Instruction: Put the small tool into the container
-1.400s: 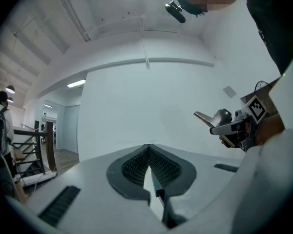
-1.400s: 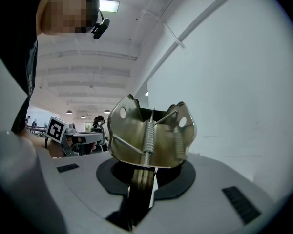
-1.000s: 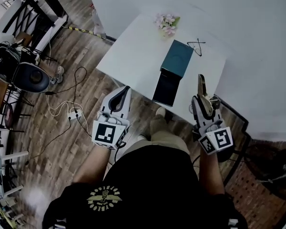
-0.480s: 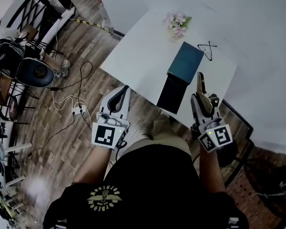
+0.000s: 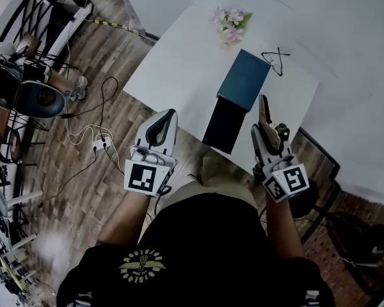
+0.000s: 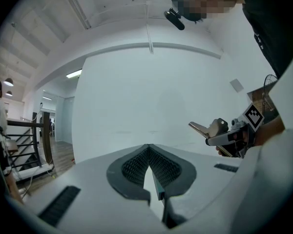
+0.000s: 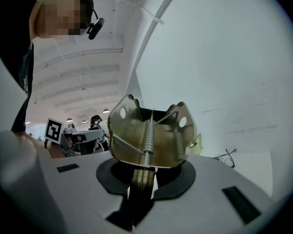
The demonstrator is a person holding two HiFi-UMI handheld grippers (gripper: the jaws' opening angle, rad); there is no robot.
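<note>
A: Where did the small tool [image 7: 149,133] sit?
B: The left gripper [image 6: 147,149] was closed on nothing, near the white table [image 5: 179,62]; the teal container [image 5: 243,80] lay on it, contents hidden; just to its right, the right gripper [image 5: 261,132] clamped the tool.

Bare table [image 5: 179,69] left of the container [image 5: 244,80]; flowers [image 5: 229,24] and a wire thing [image 5: 275,59], perhaps glasses, crowd behind.

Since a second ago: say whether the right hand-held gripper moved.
Yes: the right hand-held gripper, gripping the metal clip, has edged leftward toward the teal box.
</note>
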